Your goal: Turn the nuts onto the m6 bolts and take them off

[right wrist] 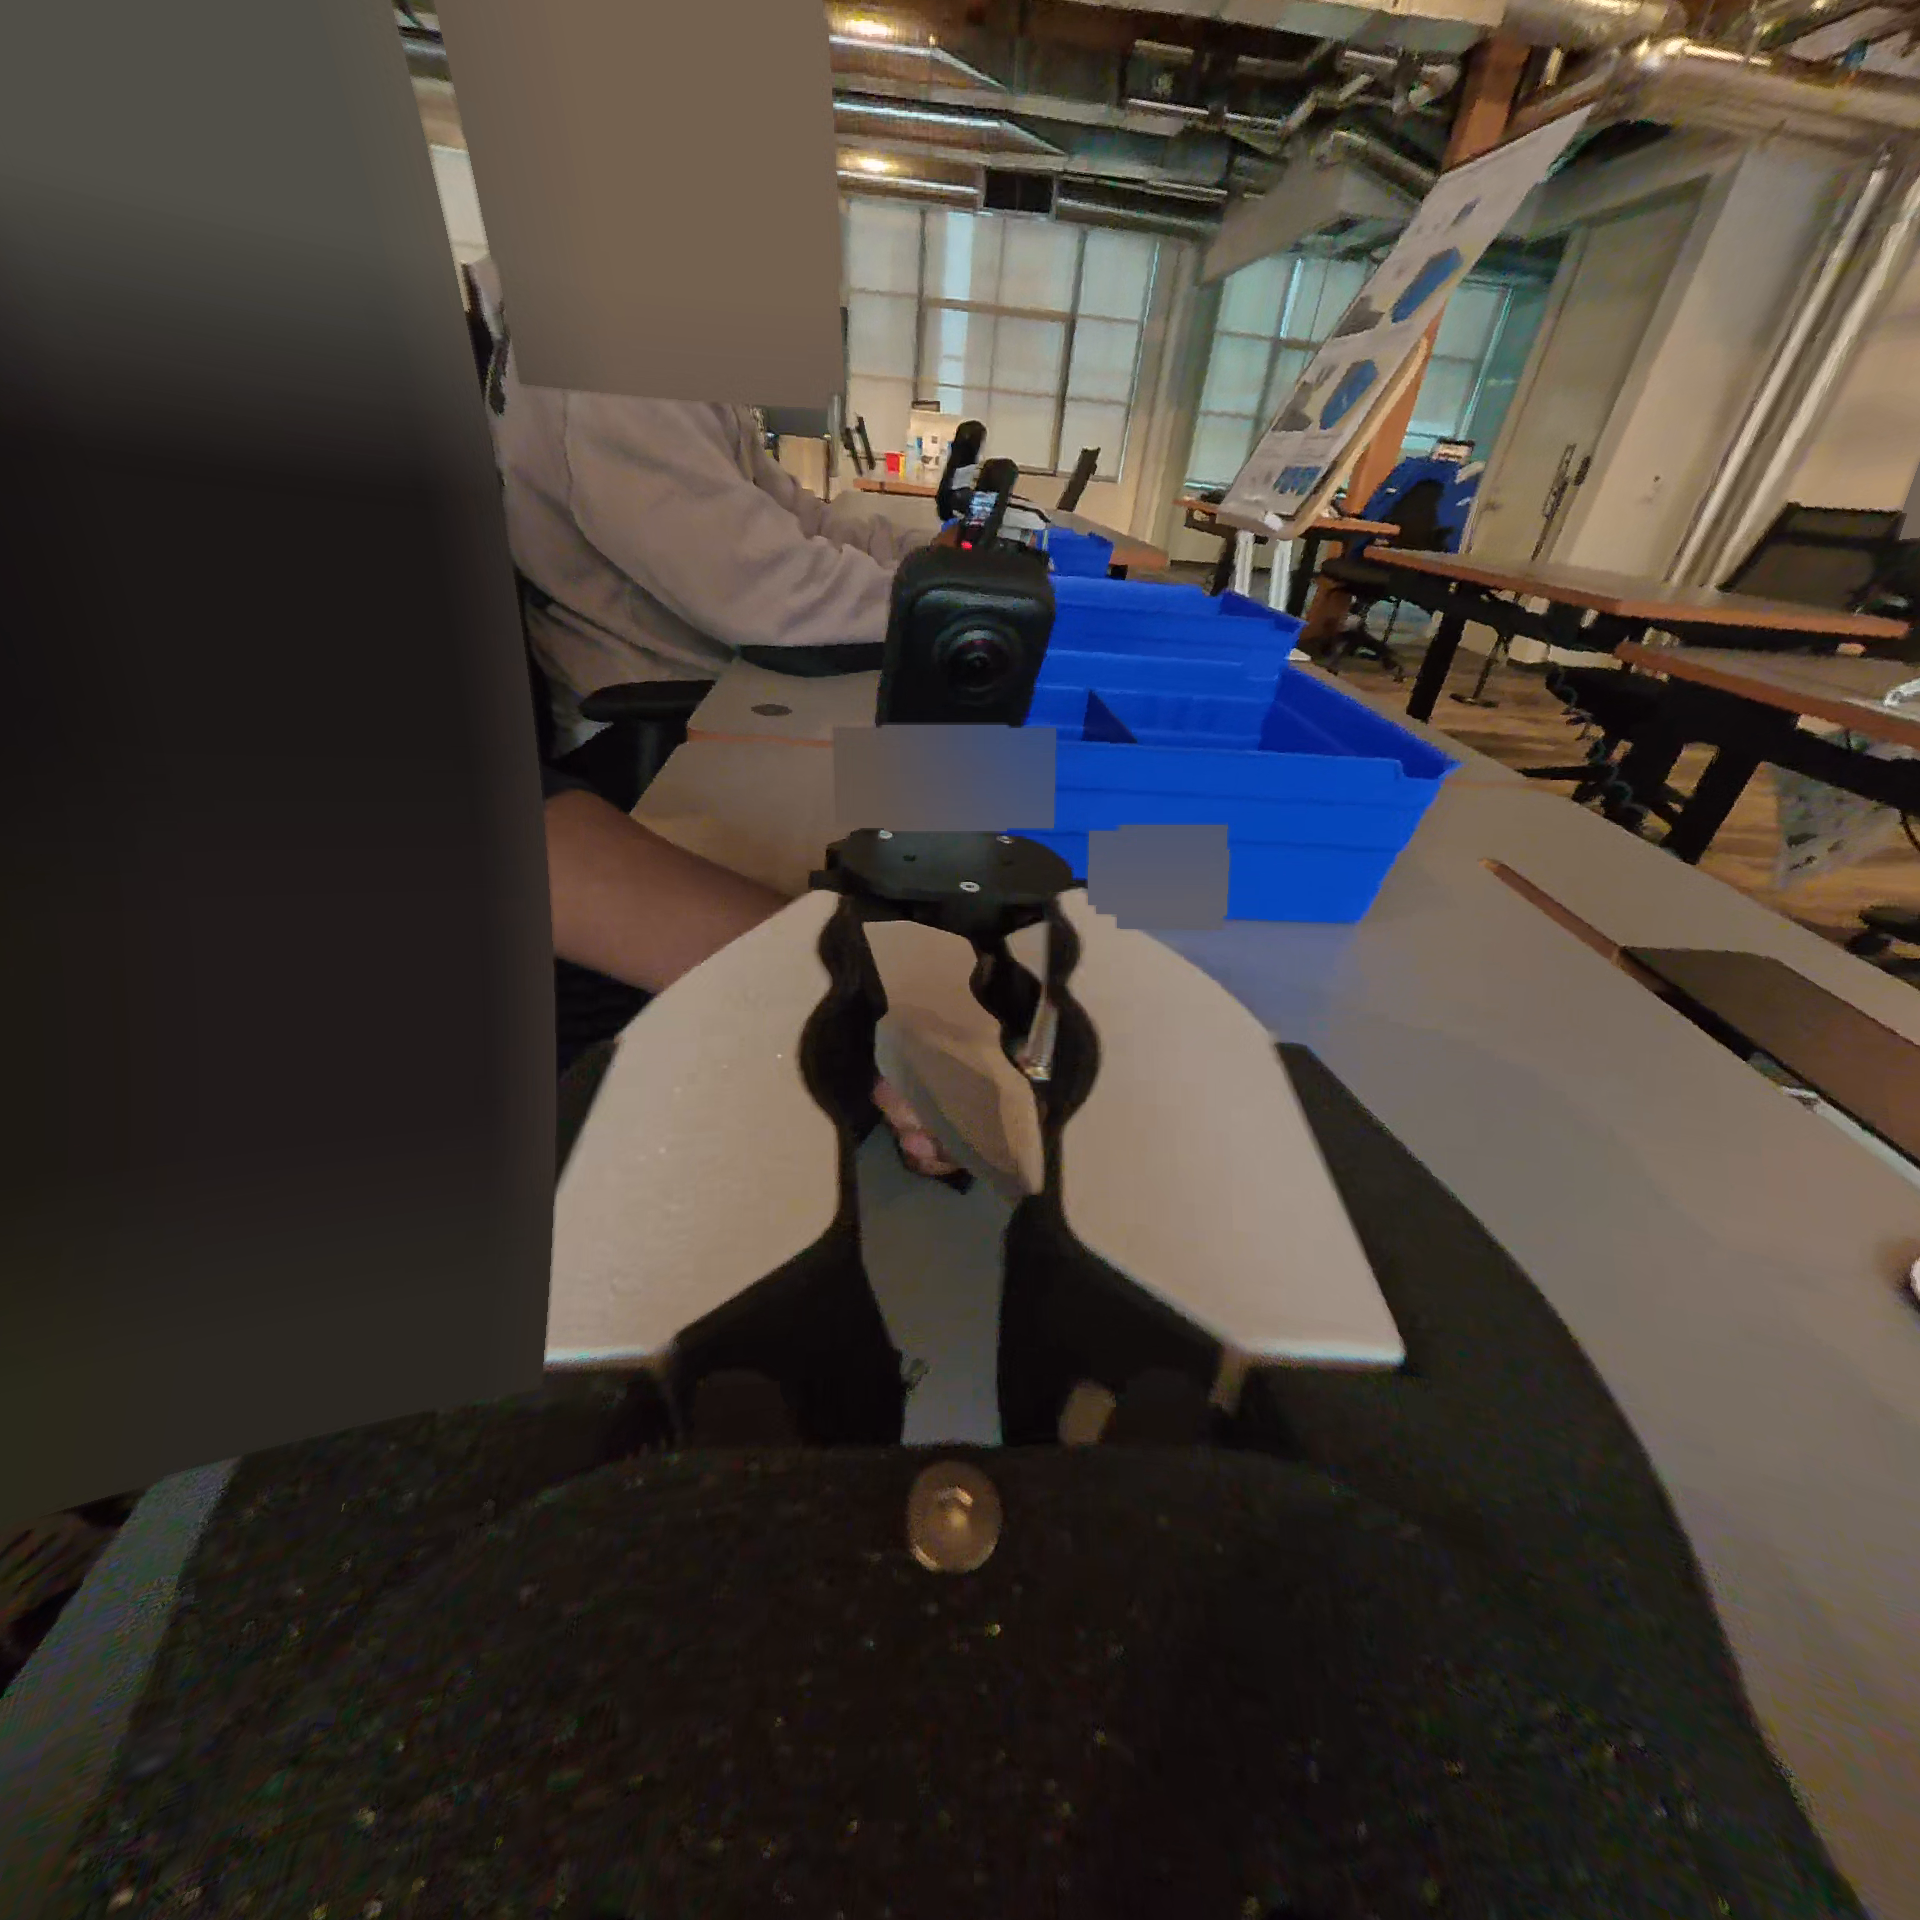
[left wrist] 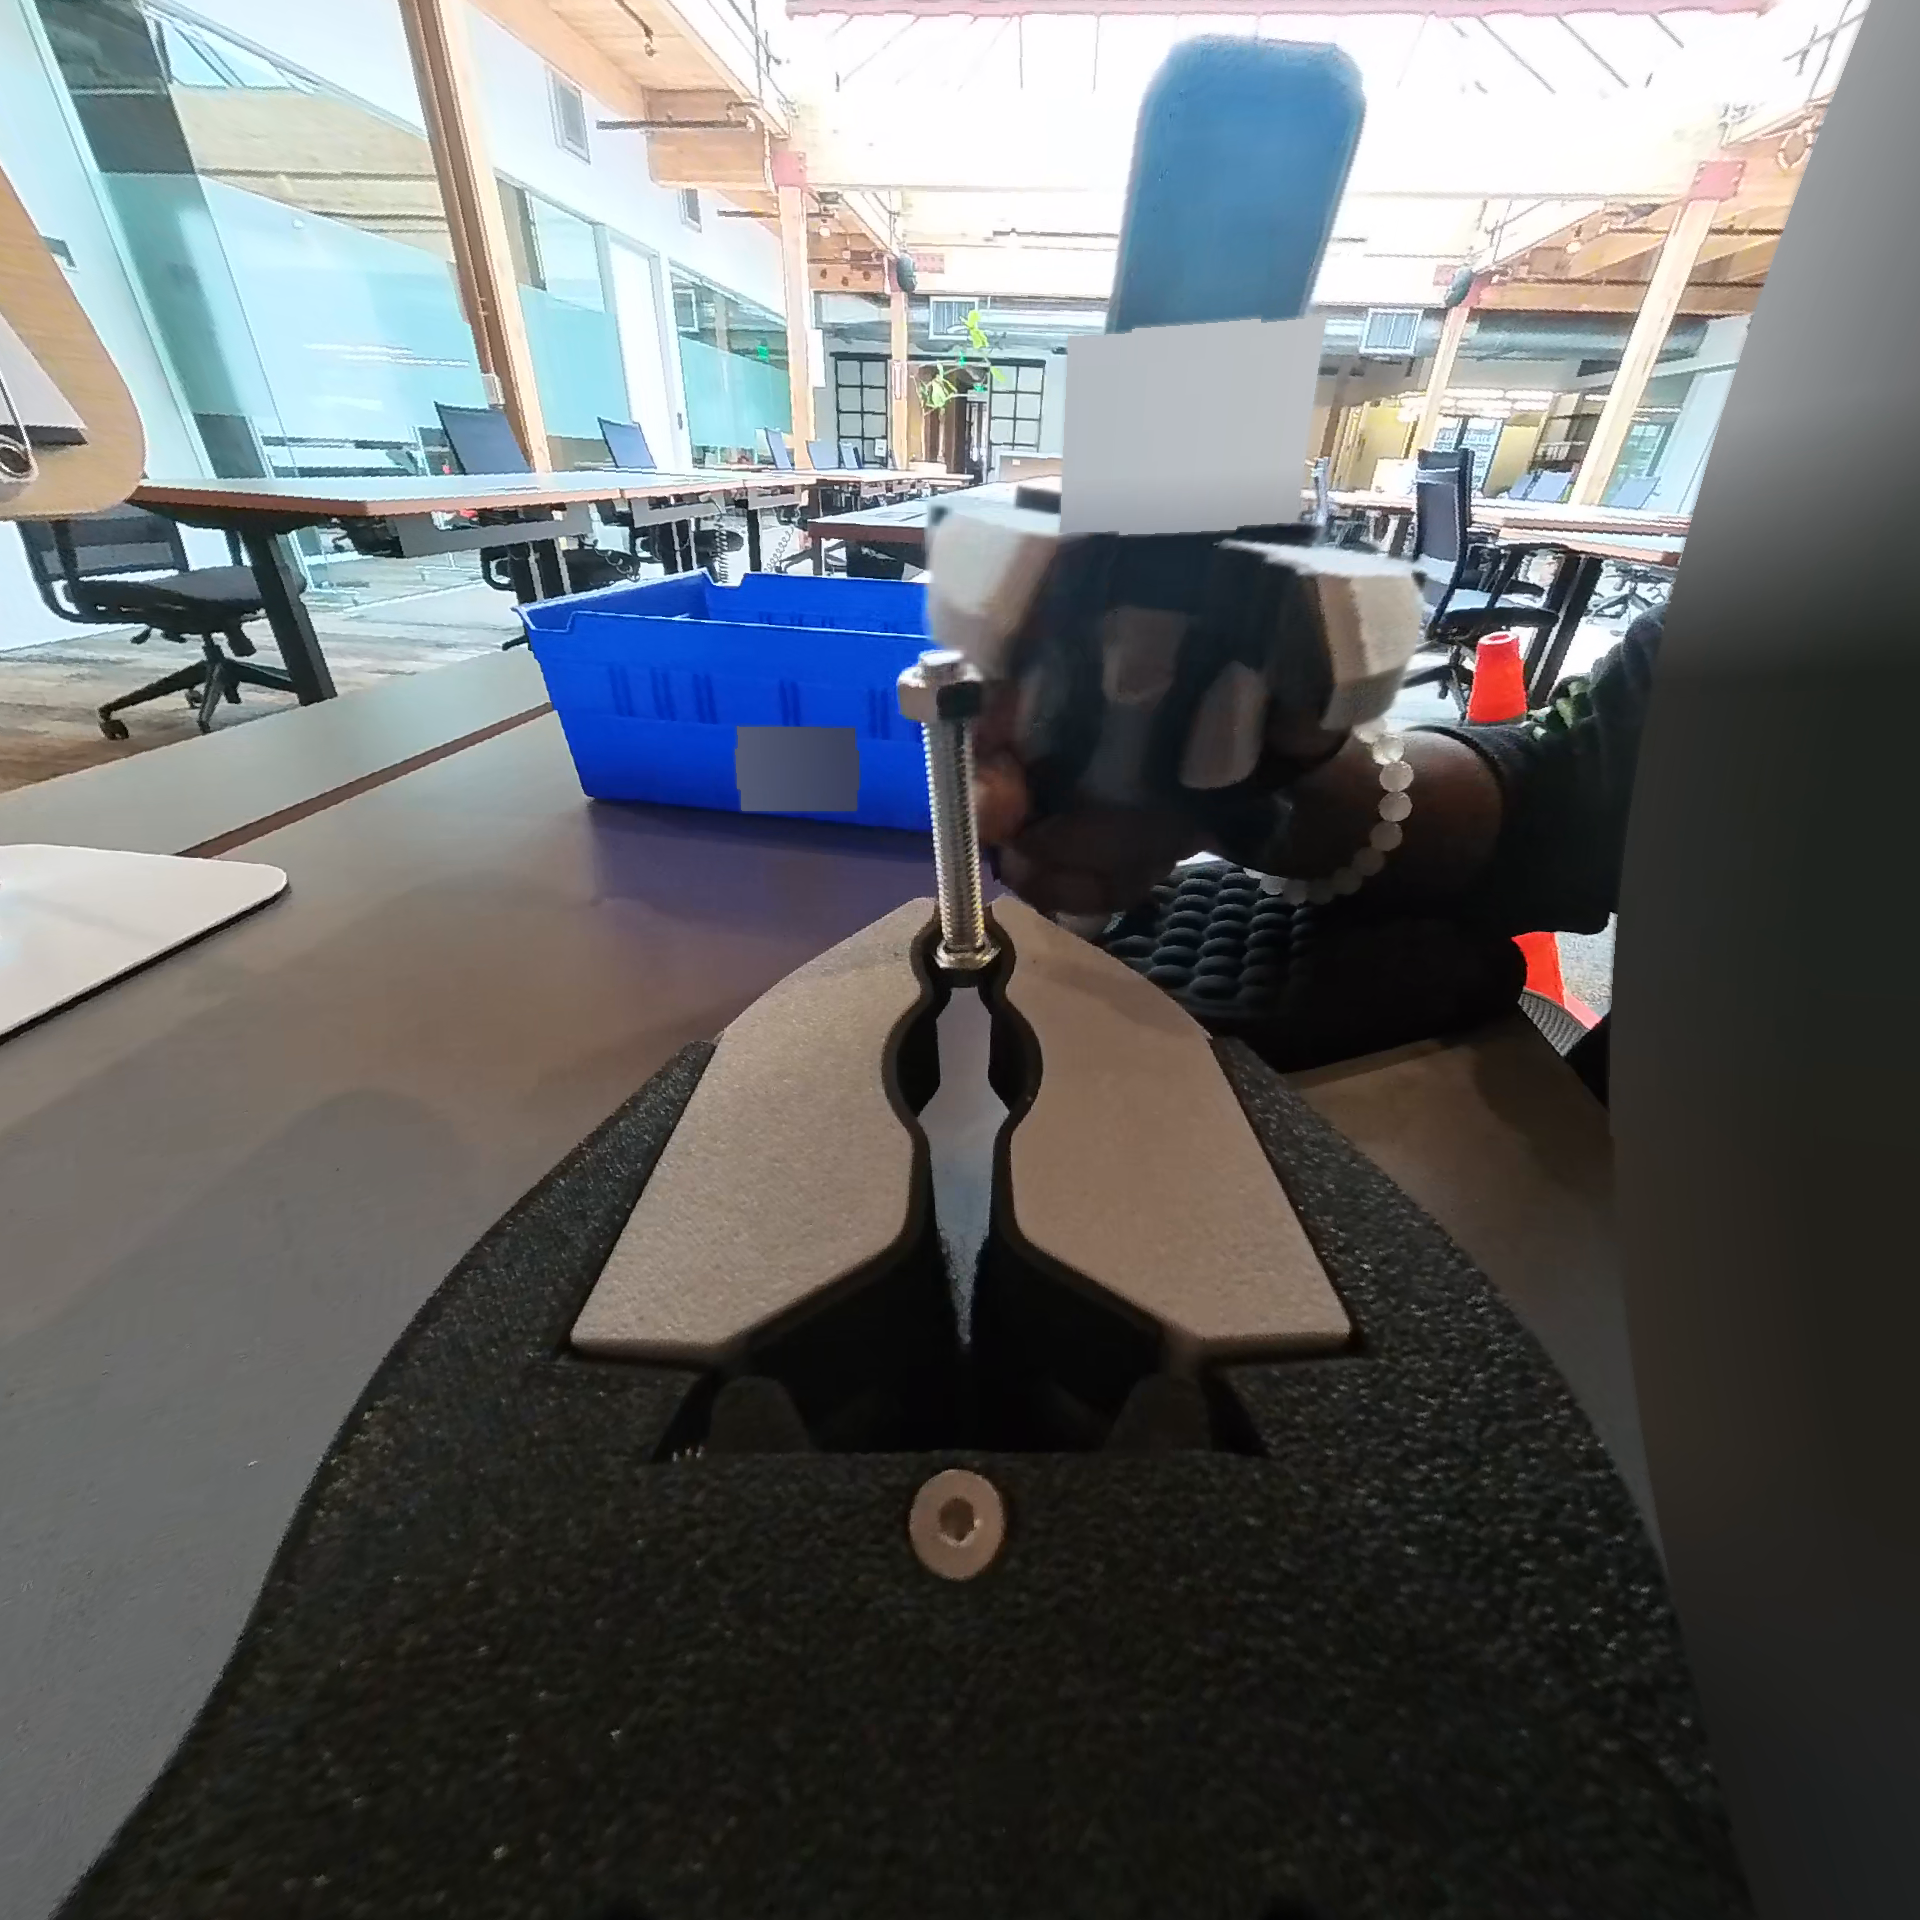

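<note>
Left grey-fingered gripper (left wrist: 964, 961) clamped shut on the lower end of a long silver threaded steel bolt (left wrist: 954, 821), upright above its tips, silver hex nut (left wrist: 931, 688) near the top. Right gripper (right wrist: 951, 925) spread open around that bolt, pads apart from it. Blue plastic bin (left wrist: 727, 696) beyond both, on the grey table (left wrist: 364, 987).
</note>
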